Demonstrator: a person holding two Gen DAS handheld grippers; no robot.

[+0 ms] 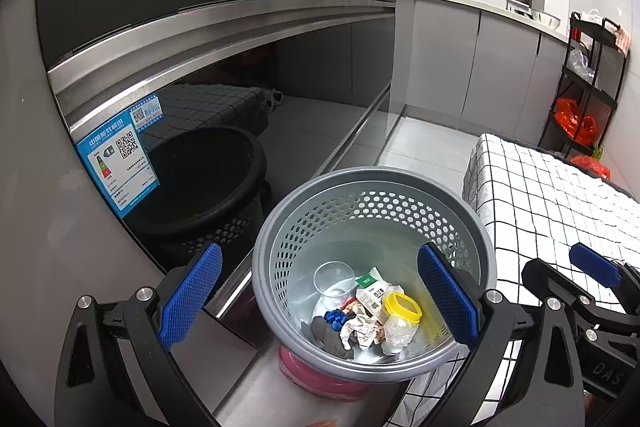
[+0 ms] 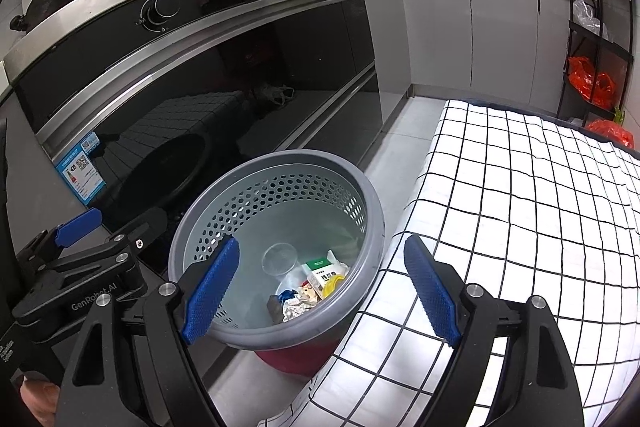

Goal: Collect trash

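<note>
Left wrist view: the left gripper (image 1: 320, 299) hangs above the bin (image 1: 280, 227) with its jaws spread wide and nothing between them. Its blue pads (image 1: 190, 295) frame the bin's rim. Inside the bin lie a clear cup (image 1: 334, 279), a small carton (image 1: 370, 293), a yellow lid (image 1: 402, 307), crumpled paper (image 1: 362, 333), a blue scrap (image 1: 335, 318) and a dark lump (image 1: 326, 333). Right of the bin sits a table with a checked cloth (image 1: 540, 195); left of the bin is a dark oven door (image 1: 224, 131).

Right wrist view: the right gripper (image 2: 322, 291) is also spread wide and empty, hovering over the bin's right rim (image 2: 376, 227), one pad over the bin, the other over the checked cloth (image 2: 520, 195). The left gripper (image 2: 76, 259) shows left of the bin. The carton (image 2: 322, 273) and cup (image 2: 280, 259) lie on the bin's floor.
</note>
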